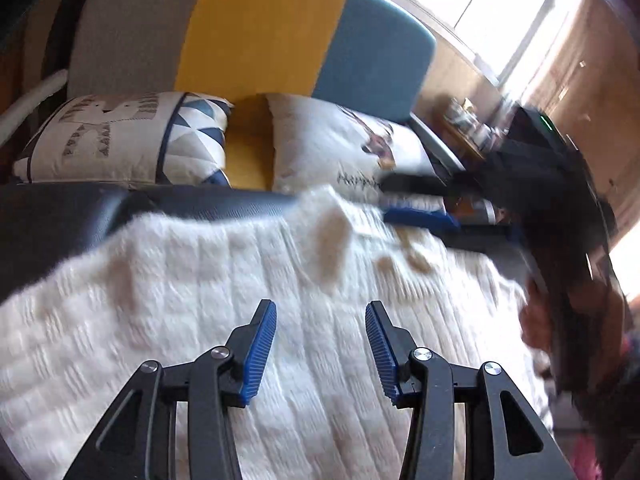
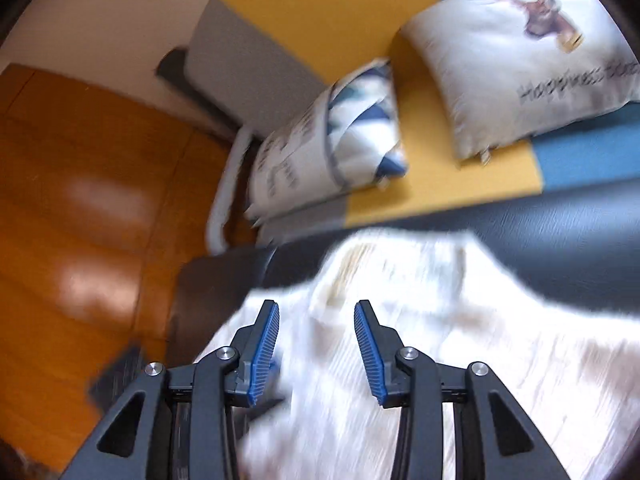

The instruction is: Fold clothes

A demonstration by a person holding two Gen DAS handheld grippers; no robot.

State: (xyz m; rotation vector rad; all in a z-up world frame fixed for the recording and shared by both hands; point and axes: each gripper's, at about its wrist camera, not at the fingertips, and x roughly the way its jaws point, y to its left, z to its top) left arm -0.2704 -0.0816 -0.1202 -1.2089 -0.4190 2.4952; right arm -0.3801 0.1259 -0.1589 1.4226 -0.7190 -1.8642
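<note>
Dark tabletop (image 1: 60, 216) — one white knit sweater (image 1: 240, 300), two cushions behind.

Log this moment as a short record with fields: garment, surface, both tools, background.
garment: white knit sweater, spread out, partly rumpled at its far edge
surface: dark padded bench under the sweater
left tool: open, above the sweater, holding nothing
right tool: open, above the sweater's edge, holding nothing
background: sofa in grey, yellow and blue panels, with a triangle-print pillow and a white pillow with lettering
image quality: motion blur in both views
</note>
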